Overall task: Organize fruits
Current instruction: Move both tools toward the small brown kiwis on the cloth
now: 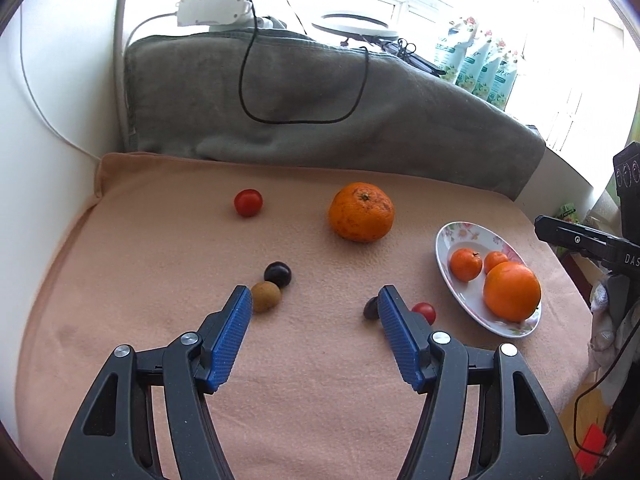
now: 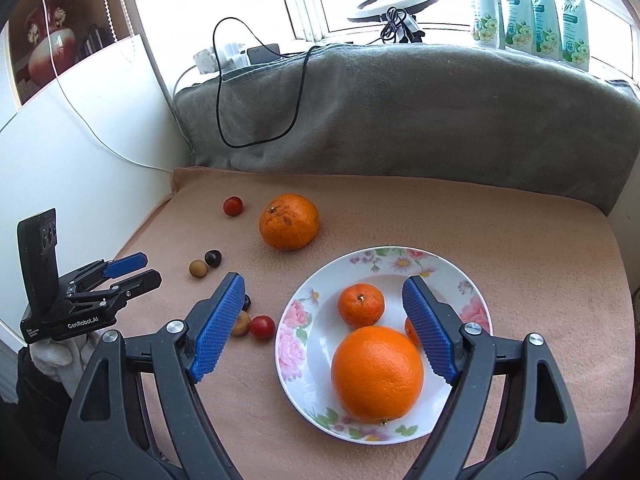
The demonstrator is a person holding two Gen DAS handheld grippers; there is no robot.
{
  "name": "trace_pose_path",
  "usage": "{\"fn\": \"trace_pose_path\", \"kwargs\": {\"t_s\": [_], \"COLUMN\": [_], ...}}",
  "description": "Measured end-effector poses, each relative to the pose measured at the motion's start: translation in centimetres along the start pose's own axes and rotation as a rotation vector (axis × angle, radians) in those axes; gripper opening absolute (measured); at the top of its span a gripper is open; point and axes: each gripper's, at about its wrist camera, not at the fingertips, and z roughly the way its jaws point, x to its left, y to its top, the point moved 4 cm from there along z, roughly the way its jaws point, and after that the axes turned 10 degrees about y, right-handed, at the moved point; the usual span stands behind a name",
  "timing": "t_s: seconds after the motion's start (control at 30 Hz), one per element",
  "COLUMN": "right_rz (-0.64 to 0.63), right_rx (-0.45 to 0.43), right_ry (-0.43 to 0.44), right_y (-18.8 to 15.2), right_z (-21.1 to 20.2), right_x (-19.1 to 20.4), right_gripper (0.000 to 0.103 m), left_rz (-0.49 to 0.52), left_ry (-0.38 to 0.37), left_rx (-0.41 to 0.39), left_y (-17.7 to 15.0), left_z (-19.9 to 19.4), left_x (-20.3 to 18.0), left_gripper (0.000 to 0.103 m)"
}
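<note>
A floral plate (image 2: pixel 440 268) (image 1: pixel 448 240) holds a big orange (image 2: pixel 377 374) (image 1: pixel 512 291) and two small mandarins (image 2: pixel 361 305) (image 1: pixel 465 265). A large mandarin (image 1: pixel 361 212) (image 2: pixel 289 221) lies loose on the peach cloth, with a cherry tomato (image 1: pixel 248 202) (image 2: pixel 233 205) far left, a dark fruit (image 1: pixel 278 273) (image 2: pixel 213 258) touching a brown one (image 1: pixel 265 297) (image 2: pixel 198 268), and another tomato (image 1: pixel 425 312) (image 2: pixel 262 327) near the plate. My left gripper (image 1: pixel 315 300) (image 2: pixel 130 270) is open and empty above the cloth. My right gripper (image 2: pixel 323 292) is open and empty over the plate.
A grey blanket (image 1: pixel 320 112) (image 2: pixel 400 112) with a black cable (image 1: pixel 304 120) rises behind the cloth. A white wall (image 1: pixel 48 120) bounds the left. Soap pouches (image 2: pixel 532 8) and a ring light (image 2: pixel 394 2) stand on the sill.
</note>
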Motion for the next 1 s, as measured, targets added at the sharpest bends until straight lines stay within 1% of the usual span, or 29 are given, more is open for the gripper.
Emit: {"fn": "trace_pose_path", "kwargs": {"t_s": [0.23,0.43,0.57,0.63,0.7,0.77,0.9,1.0], "right_rz": [-0.052,-0.151,-0.197,-0.213,-0.23,-0.242,-0.259,-0.257], "right_rx": [0.049,0.108,0.168,0.196,0.221,0.244,0.272,0.287], "right_ry": [0.049,0.076,0.098,0.104,0.106,0.11,0.1,0.097], "right_y": [-0.3,-1.5,-2.6,-3.1,-3.7,-4.1,-4.7,-4.9], "right_z": [2.2,4.4,6.1,6.9,7.7,8.4,9.6,10.3], "right_x": [3.0,6.0,7.4,7.9,8.3,8.7,8.9,8.8], "right_gripper": [0.084,0.083,0.067,0.064,0.061,0.054,0.051,0.046], "left_rz": [-0.039,-0.066,-0.077,-0.078,-0.076,-0.073,-0.07,-0.067], "left_ry": [0.013,0.007,-0.002,-0.005,-0.011,-0.015,-0.026,-0.03], "left_rx": [0.021,0.042,0.054,0.057,0.061,0.066,0.076,0.085], "left_y": [-0.6,-1.0,-1.1,-1.1,-1.1,-1.1,-1.0,-0.9], "left_z": [0.8,1.7,2.3,2.5,2.8,3.1,3.7,4.3], "left_x": [2.1,3.3,3.8,3.9,4.0,4.0,4.0,3.9], "left_gripper": [0.065,0.065,0.065,0.064,0.06,0.056,0.055,0.054]}}
